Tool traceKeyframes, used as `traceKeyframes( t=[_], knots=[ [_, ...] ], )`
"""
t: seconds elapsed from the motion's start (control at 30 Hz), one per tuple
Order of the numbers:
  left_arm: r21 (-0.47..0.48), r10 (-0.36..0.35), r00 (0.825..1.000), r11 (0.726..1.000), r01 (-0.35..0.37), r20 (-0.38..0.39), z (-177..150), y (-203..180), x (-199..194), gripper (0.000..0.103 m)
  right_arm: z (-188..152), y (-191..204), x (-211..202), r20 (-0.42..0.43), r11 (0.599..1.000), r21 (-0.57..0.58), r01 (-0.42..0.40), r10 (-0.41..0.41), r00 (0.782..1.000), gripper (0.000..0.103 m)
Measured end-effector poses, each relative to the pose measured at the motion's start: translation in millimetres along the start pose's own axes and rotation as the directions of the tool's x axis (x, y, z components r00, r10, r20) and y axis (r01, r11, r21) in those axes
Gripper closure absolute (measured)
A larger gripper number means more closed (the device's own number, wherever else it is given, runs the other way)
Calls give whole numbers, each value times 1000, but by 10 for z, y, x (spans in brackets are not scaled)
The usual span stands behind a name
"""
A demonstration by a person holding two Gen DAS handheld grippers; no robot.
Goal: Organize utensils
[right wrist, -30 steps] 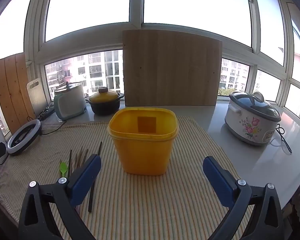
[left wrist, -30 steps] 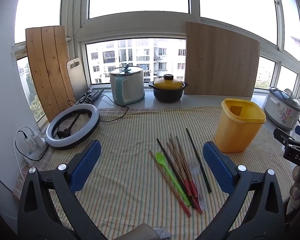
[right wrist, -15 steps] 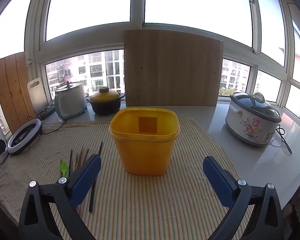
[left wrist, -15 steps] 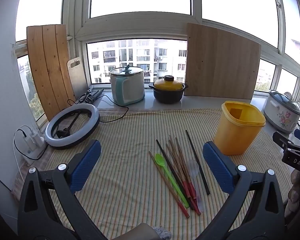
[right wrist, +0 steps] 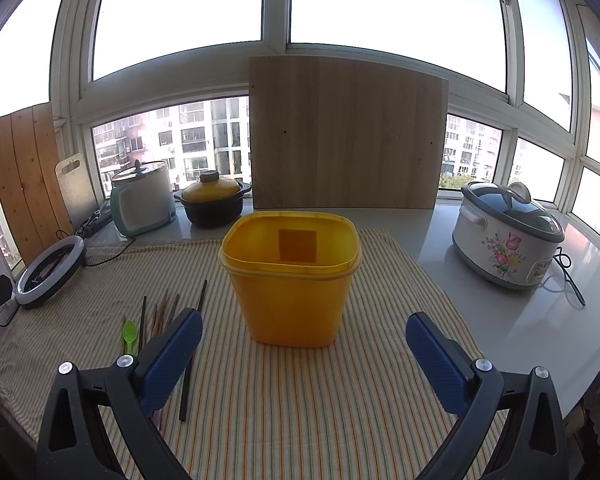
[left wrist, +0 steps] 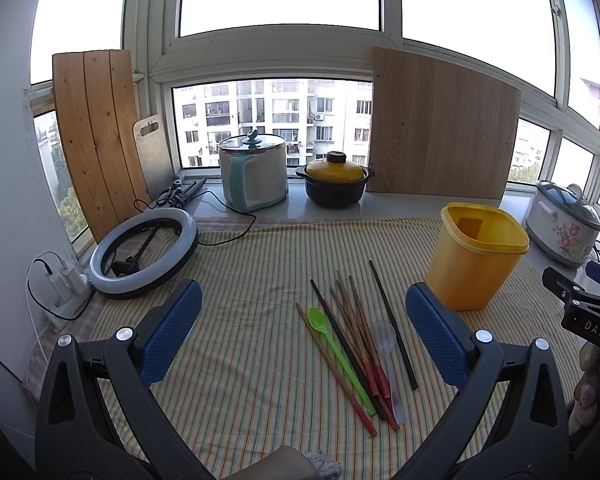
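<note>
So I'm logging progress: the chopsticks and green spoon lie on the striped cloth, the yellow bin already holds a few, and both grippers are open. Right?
Not quite: the yellow bin is empty, as the right wrist view shows. The chopsticks and green spoon lie on the striped cloth, and both grippers are open.

— Where are we, do we think?

— A home kitchen corner by a bay of windows. Along the counter's back edge we see a rice cooker [right wrist: 508, 248], a yellow-lidded clay pot [left wrist: 334, 184] and a lidded electric pot [left wrist: 254, 172], with cutting boards [left wrist: 440, 124] leaning on the glass.

— And outside?

— Apartment blocks [left wrist: 268, 116], so we're in a flat, upstairs.
</note>
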State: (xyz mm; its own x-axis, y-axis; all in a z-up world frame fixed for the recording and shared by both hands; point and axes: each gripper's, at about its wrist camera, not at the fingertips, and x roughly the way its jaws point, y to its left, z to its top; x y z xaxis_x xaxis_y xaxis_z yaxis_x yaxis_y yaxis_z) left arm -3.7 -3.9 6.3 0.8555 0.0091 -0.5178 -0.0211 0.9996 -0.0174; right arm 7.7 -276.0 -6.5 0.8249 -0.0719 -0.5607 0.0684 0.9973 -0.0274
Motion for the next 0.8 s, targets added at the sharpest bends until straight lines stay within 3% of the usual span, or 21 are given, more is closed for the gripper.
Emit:
traceKeyframes(
  t=[0.8],
  knots=[
    [1,-7,1000,1000,7,1,42,-82,-9,0,-4,-18,-1,0,1000,6,-2,2,1000,0]
  ],
)
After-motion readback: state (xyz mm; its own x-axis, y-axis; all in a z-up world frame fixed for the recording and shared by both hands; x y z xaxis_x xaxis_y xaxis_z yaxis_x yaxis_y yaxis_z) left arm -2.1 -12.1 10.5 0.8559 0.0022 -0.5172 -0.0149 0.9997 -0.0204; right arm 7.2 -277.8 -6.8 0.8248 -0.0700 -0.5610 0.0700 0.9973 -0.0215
